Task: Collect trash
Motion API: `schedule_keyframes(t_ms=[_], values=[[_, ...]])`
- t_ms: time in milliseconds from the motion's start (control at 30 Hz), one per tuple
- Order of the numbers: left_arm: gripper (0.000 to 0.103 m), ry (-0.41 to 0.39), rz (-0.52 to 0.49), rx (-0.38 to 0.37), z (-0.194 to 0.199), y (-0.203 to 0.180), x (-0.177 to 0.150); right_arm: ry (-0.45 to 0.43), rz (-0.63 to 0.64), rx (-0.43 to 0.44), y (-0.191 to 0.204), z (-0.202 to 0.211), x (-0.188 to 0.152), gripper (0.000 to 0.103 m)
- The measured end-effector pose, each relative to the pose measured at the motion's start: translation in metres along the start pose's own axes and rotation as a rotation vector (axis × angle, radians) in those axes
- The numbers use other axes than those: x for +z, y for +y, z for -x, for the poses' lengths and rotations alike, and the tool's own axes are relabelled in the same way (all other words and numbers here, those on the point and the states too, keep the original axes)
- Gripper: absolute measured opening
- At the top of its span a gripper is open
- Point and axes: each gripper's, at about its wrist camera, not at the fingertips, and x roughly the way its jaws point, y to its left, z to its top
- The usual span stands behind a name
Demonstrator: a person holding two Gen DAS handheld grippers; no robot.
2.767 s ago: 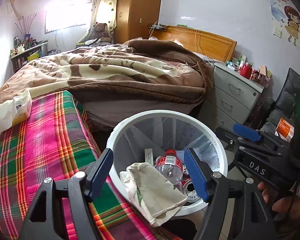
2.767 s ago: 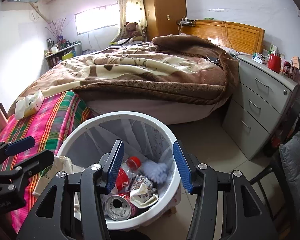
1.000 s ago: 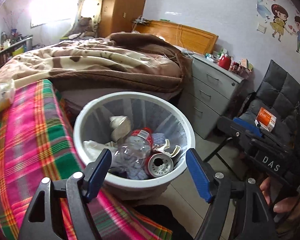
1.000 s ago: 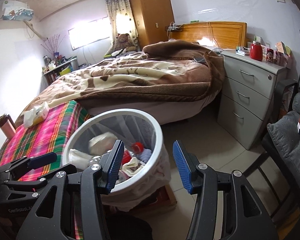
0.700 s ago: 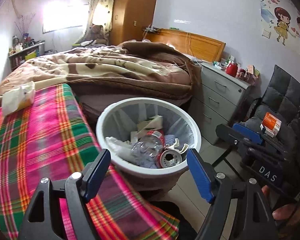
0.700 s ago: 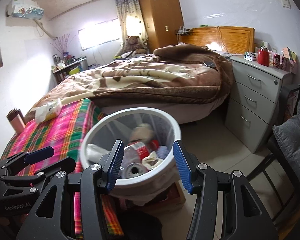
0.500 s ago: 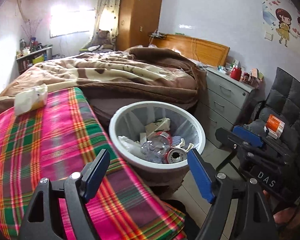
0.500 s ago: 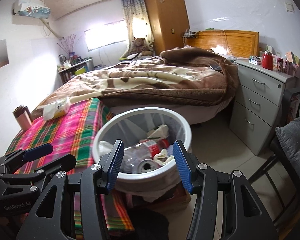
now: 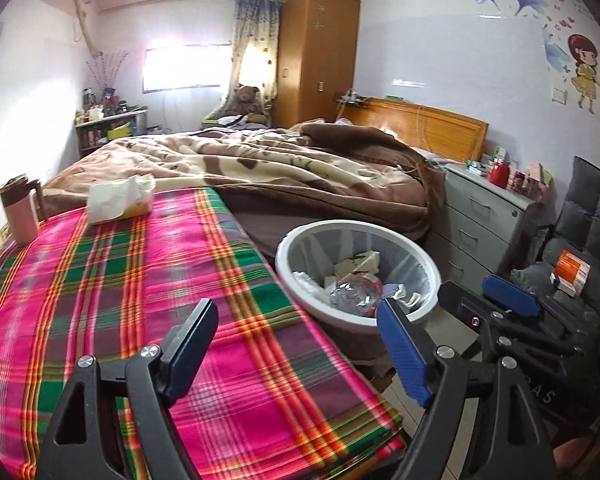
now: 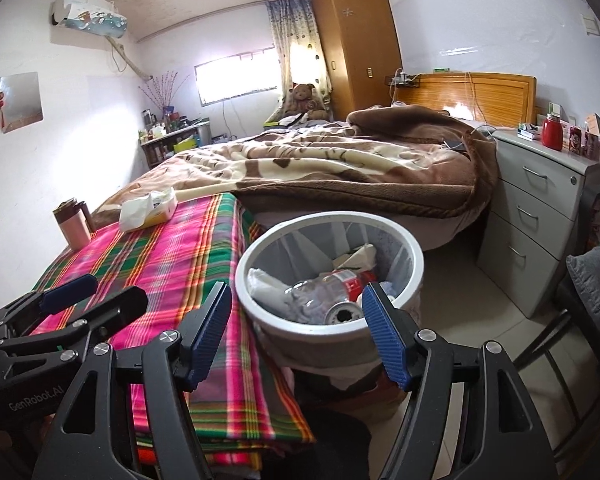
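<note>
A white trash bin point(image 9: 420, 248) point(image 10: 414, 256) stands on the floor beside the plaid-covered table point(image 9: 120, 280) point(image 10: 172, 256). It holds a crushed plastic bottle point(image 10: 324, 284), a drink can point(image 10: 342, 314), paper and wrappers. My left gripper point(image 9: 300, 344) is open and empty, above the table's right edge, back from the bin. My right gripper point(image 10: 296, 324) is open and empty, just short of the bin's near rim. Each gripper shows in the other's view: the right one point(image 9: 508, 300), the left one point(image 10: 68, 288).
A tissue pack point(image 9: 120, 198) point(image 10: 148, 208) and a pink tumbler point(image 9: 20, 212) point(image 10: 74, 224) sit at the table's far end. A bed with a brown blanket point(image 9: 280, 168) lies behind. A grey drawer unit point(image 10: 536, 208) and a black chair point(image 9: 580, 240) stand to the right.
Both grippers have pulled back and up from the bin, so it looks smaller and more of the table shows. The cloth-like trash that hung over the rim now lies inside.
</note>
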Motion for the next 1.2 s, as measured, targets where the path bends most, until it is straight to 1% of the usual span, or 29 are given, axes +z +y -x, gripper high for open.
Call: schedule_keyframes(t_ms=[133,233,367,600,1200], values=[[0.085,-0.008,0.0,0.067,0.003,0.005,-0.005,0.004,0.003,0.002,0.005,0.0,-0.005,0.069],[0.085,-0.014,0.013,0.074,0.006,0.009,-0.008,0.002,0.008,-0.004,0.009,0.002,-0.006,0.069],[0.085,-0.025,0.012,0.113,0.009,0.01,-0.009,-0.005,0.009,-0.029,0.011,0.004,-0.008,0.069],[0.085,-0.037,0.021,0.107,0.014,0.012,-0.011,0.001,0.012,-0.036,0.016,0.004,-0.01,0.069],[0.085,-0.039,0.028,0.114,0.018,0.012,-0.012,0.001,0.013,-0.031,0.02,0.007,-0.011,0.069]])
